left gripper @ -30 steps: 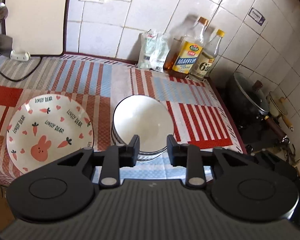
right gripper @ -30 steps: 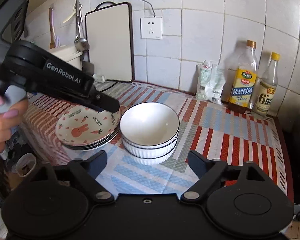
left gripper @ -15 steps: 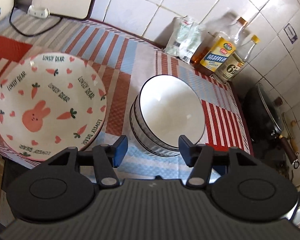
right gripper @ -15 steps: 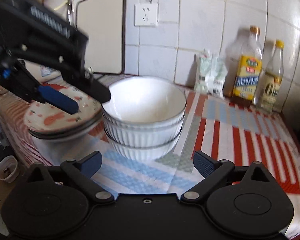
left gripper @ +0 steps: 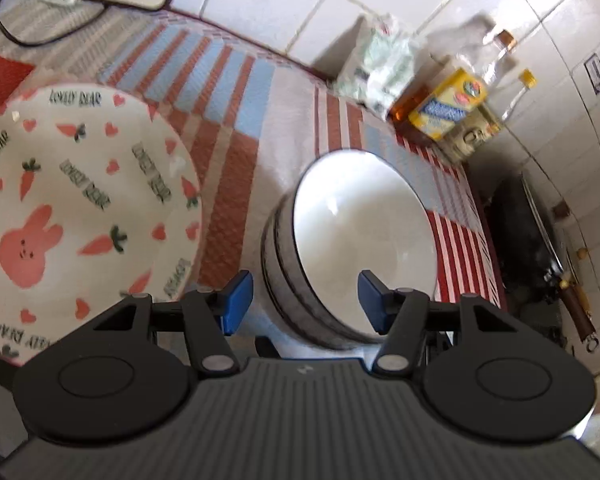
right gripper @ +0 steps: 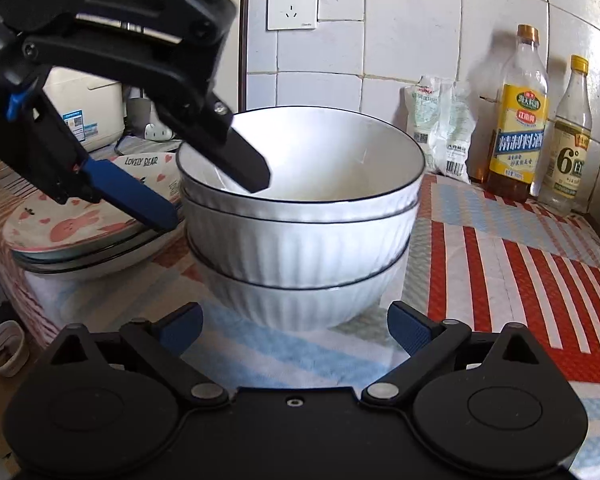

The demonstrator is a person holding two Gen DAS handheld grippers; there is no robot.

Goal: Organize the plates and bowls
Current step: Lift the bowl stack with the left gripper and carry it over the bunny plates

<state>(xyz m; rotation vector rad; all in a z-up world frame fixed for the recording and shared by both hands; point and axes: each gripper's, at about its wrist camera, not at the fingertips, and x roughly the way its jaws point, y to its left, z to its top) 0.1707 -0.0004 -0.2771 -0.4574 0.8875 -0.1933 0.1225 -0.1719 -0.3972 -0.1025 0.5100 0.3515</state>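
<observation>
Left gripper (right gripper: 216, 196) is open and straddles the near rim of the top bowl (right gripper: 300, 160), one finger inside, one outside, pads not yet pressing. Its jaws have just been opening. Right gripper (right gripper: 296, 326) stands wide open with nothing between its fingers; its jaws have just been opening too. The stack of bowls (left gripper: 352, 248) lies directly ahead of it, with the plates (left gripper: 80, 208) beside the stack. Judgement: glazed ceramic, stiff, slippery and breakable; pinch the rim wall firmly and lift straight.

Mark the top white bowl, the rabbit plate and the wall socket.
top white bowl (right gripper: 340, 160), right wrist view, inner wall.
rabbit plate (left gripper: 80, 200), left wrist view, printed face.
wall socket (right gripper: 292, 5), right wrist view, faceplate centre.
</observation>
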